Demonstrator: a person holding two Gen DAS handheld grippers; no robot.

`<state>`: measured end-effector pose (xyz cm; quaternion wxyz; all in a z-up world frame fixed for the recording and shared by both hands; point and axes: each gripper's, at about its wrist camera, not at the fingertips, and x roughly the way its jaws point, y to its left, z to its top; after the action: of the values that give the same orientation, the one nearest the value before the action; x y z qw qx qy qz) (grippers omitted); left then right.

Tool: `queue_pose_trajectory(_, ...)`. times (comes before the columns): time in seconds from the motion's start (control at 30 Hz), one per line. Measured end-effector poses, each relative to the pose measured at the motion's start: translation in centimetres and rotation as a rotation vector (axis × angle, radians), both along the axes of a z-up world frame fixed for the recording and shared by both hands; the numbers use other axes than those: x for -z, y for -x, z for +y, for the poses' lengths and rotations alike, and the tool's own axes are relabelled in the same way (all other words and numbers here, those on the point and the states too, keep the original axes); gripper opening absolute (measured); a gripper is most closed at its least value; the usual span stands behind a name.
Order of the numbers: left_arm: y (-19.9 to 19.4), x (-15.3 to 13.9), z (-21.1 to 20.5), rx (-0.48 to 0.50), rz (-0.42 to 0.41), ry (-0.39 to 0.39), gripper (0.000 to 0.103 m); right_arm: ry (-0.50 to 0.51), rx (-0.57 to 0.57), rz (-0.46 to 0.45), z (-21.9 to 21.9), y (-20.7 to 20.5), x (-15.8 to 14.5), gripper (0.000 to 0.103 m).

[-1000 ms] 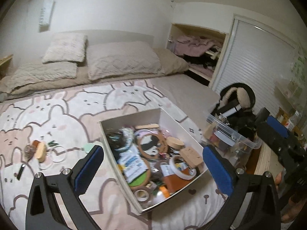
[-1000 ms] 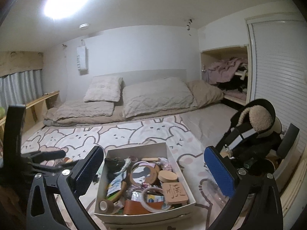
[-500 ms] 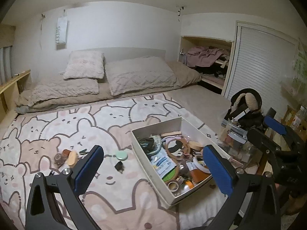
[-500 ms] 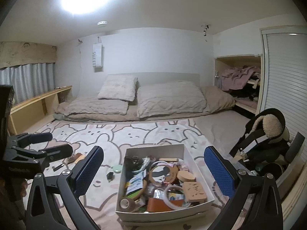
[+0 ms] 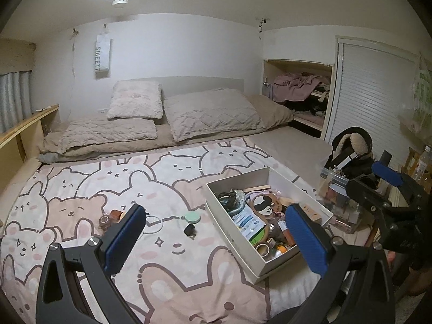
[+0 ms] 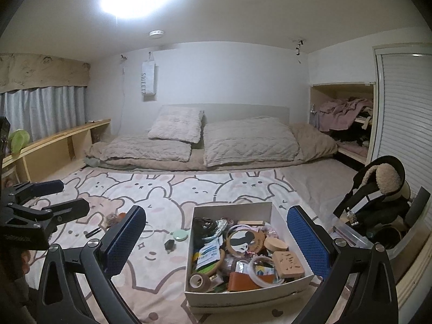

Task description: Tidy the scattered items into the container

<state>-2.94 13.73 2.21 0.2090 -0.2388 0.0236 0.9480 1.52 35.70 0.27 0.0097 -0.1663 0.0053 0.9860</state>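
Observation:
A white cardboard box [image 5: 229,225] [image 6: 243,299] packed with tape rolls, hoops and wooden blocks sits on the bunny-print bedspread. Left of it lie a mint round case [image 5: 192,217] [image 6: 180,234], a small black object [image 5: 189,229] [image 6: 169,244], a clear ring [image 5: 153,223] and brown tape rolls [image 5: 112,216] [image 6: 112,217]. My left gripper [image 5: 216,239] hovers open above the bedspread near the box's left side. My right gripper [image 6: 216,240] hangs open over the box's front. Both are empty. Each gripper appears in the other's view: the right one [image 5: 386,174], the left one [image 6: 51,197].
Pillows [image 6: 248,140] and a folded blanket lie at the head of the bed. A wooden shelf [image 6: 56,140] runs along the left wall. A clear plastic bin [image 5: 337,202] and a black fleece-lined bag [image 6: 378,189] stand at the right bedside.
Both grippers have drawn back and tilted up, so more of the room shows. The loose items left of the box came into the left wrist view. Nothing was taken hold of.

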Motion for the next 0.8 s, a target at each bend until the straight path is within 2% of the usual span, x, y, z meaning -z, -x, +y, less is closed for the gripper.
queue_pose_trajectory(0.37,-1.3,1.1,-2.0,-0.044,-0.008,0.010,0.103,0.006,-0.018,-0.020,-1.7,-0.6,0.8,0.103)
queue_pose_trajectory(0.8,-1.7,2.3,-2.9,-0.041,-0.033,0.000,0.103,-0.004,-0.005,-0.059,-2.2,-0.8,2.0,0.103)
